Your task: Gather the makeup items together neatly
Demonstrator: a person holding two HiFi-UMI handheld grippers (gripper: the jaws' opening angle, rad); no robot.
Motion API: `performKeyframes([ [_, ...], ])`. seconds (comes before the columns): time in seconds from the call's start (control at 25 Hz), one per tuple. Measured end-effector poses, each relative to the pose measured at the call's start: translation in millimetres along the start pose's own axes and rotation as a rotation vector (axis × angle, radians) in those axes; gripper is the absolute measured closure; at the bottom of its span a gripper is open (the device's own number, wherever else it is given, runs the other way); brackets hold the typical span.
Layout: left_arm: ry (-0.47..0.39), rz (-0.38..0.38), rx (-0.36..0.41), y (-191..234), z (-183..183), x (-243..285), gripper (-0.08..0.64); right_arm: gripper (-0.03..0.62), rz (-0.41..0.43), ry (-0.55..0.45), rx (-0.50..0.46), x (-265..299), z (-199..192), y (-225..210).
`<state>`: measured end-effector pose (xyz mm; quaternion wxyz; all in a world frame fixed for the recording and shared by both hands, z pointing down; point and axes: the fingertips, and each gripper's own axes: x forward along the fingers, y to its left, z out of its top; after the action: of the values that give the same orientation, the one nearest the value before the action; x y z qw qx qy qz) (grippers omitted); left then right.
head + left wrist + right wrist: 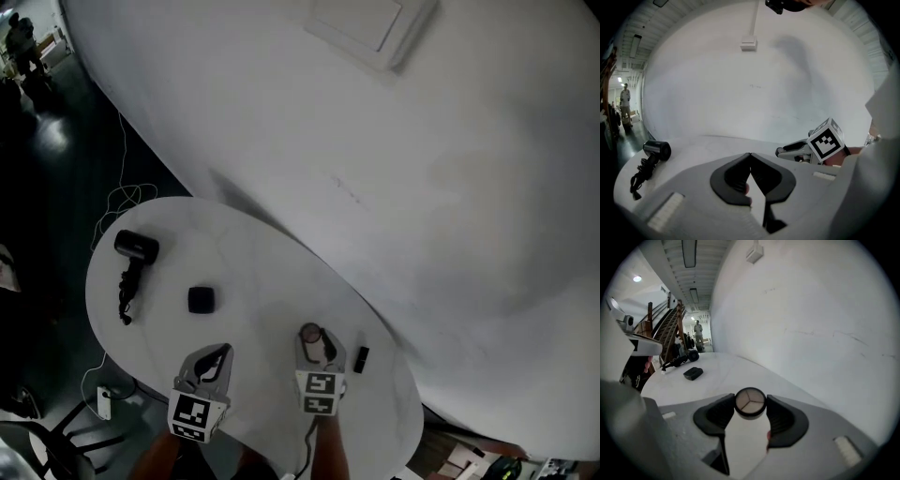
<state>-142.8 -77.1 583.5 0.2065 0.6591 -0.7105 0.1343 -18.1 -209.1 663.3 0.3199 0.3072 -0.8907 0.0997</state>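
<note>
A round compact [750, 402] with a three-part palette sits between the pads of my right gripper [750, 408], and both pads press on its rim. From above, the round compact [310, 333] lies at the tip of the right gripper [320, 343] on the white table [253, 262]. A black square compact [201, 300] lies to the left of it, and a small black stick [360, 358] to its right. My left gripper [219, 354] hovers near the front edge, its jaws closed tip to tip on nothing [750, 155].
A black hair dryer [136, 247] with its coiled cord lies at the table's far left. A white wall [394, 169] runs close behind the table. Dark floor with a cable lies to the left, and a person stands far down the corridor [698, 329].
</note>
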Motion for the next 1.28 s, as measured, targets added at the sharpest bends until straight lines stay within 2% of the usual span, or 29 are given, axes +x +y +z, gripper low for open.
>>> performKeyframes([
  [0.2, -0.025, -0.066, 0.039, -21.7, 15.1, -4.1, 0.549, 0.376, -0.047, -0.034, 0.028, -37.2, 3.8, -6.7],
  [0.64, -0.049, -0.245, 0.129, -83.6, 28.9, -18.3, 0.549, 0.376, -0.225, -0.094, 0.113, -136.1, -10.0, -32.6],
  [0.92, -0.058, -0.359, 0.176, -128.2, 32.4, -26.4, 0.549, 0.376, -0.332, -0.088, 0.171, -190.9, -40.5, -42.5],
  [1.28, -0.024, -0.505, 0.247, -183.9, 16.7, -28.9, 0.549, 0.376, -0.459, -0.065, 0.269, -240.0, -93.9, -47.0],
])
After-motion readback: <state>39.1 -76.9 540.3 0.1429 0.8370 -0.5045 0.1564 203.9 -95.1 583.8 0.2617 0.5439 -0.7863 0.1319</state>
